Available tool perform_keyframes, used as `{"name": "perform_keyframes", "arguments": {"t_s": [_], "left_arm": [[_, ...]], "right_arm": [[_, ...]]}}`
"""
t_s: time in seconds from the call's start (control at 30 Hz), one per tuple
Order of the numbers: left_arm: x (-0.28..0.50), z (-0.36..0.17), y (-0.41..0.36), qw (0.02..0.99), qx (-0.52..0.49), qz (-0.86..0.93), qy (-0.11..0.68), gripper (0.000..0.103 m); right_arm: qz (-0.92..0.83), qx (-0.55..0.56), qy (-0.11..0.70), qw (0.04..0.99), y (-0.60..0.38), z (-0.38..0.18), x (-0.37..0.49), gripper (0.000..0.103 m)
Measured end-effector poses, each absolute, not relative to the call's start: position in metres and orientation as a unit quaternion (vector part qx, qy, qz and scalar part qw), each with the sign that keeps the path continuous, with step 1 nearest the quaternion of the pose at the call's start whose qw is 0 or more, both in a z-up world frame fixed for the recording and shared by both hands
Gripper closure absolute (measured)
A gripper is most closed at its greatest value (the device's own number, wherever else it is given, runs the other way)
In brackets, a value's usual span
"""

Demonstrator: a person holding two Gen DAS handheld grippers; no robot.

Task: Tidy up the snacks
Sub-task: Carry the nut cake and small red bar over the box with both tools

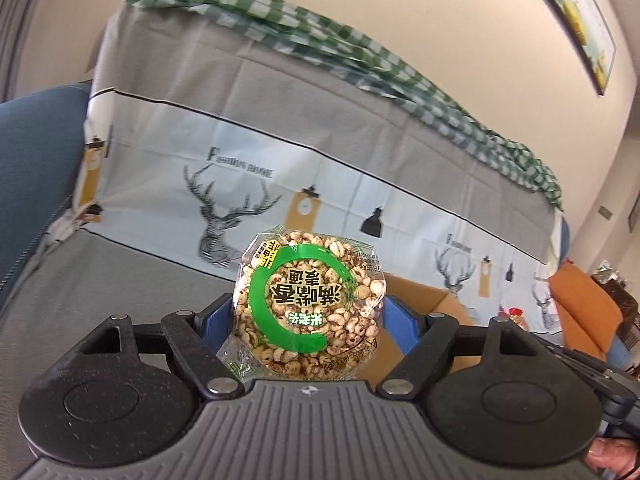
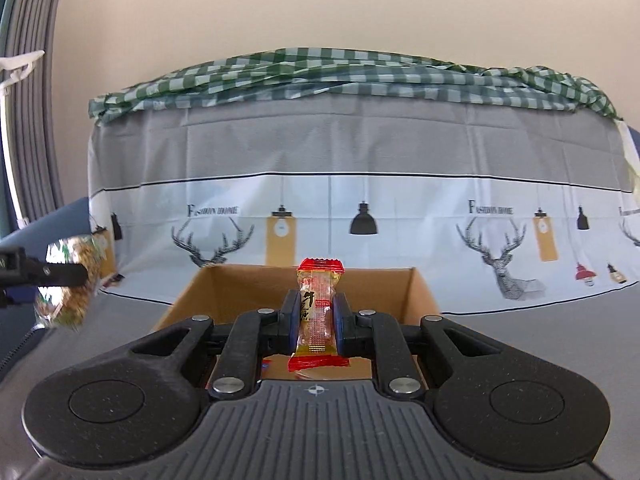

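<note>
One cardboard box (image 2: 420, 292) (contents mostly hidden) beneath clamped candy (image 2: 319, 312)

A deer-and-lamp printed cover (image 2: 360, 200) drapes a sofa's backrest. A green checked cloth (image 2: 352, 76) lies bunched along its top, at twelve o'clock. A framed picture (image 1: 576, 16) hangs at one o'clock; grey curtains (image 2: 28, 112) fall at nine.
</note>
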State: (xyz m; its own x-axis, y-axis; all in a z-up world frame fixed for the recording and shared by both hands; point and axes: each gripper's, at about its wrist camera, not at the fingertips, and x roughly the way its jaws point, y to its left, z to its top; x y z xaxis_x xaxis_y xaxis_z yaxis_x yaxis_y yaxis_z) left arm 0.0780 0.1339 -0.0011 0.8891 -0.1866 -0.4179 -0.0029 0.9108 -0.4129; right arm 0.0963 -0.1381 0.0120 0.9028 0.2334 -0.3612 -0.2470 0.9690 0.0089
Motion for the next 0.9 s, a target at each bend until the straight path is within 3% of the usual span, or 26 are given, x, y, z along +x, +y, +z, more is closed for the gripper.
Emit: {"name": "perform_keyframes", "arguments": {"t_s": [0.9], "left_arm": [[0.087,-0.005,0.089,0.947,-0.197,-0.110,0.230,0.020]], "right_arm": [[0.104,-0.037,0.191,0.975,-0.159,0.007,0.098,0.086]]}}
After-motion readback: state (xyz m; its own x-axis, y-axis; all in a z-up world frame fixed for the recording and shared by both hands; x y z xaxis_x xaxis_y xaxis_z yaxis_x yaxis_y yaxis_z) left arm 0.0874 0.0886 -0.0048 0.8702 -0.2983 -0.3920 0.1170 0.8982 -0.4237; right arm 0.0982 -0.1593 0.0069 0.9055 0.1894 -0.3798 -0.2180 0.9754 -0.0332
